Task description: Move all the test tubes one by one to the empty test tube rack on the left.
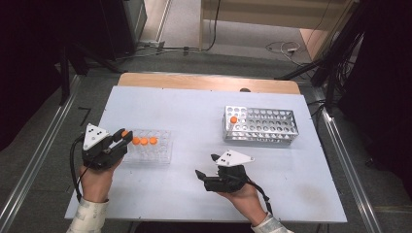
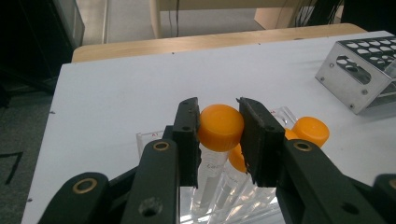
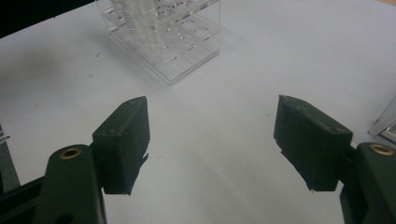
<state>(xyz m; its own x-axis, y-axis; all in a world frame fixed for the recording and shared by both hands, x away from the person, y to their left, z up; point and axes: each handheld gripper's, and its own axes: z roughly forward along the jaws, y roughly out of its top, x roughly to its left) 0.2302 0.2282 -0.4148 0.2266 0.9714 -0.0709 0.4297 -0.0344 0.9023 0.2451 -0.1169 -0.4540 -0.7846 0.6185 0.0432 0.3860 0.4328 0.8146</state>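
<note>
One orange-capped tube [image 1: 233,119] stands in the metal rack [image 1: 260,125] at 2 o'clock. Left gripper [image 2: 219,128] is clamped on the next tube's cap [image 2: 220,127] in the clear rack [image 1: 148,146] at 9 o'clock; three tubes [image 1: 144,141] remain there. Right gripper [image 3: 212,135] idles, jaws wide apart, at 5 o'clock.

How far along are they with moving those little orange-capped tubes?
One orange-capped tube already stands in the metal rack. The left claw is shut on the cap of a second tube in the clear rack. Three more tubes wait there. The right claw hangs open over the table, holding nothing.
</note>
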